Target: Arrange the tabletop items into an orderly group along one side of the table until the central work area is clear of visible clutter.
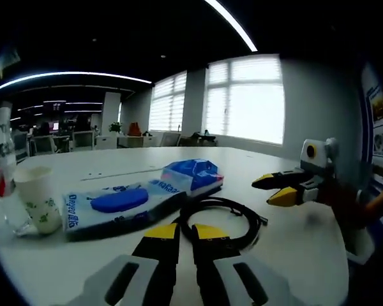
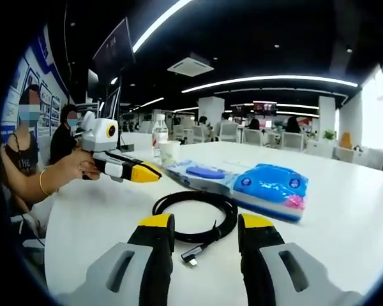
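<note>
A black coiled cable lies on the white table, just ahead of both grippers. Behind it are a flat blue wipes pack and a puffier blue pack. A paper cup and a clear water bottle stand beyond them. My left gripper is shut and holds nothing, low over the table near the cable. My right gripper is open, its jaws either side of the cable's near loop, above it.
A hand holds the left gripper, and seated people are at the table's edge behind it. Bare table stretches past the blue packs. Office desks and windows are far behind.
</note>
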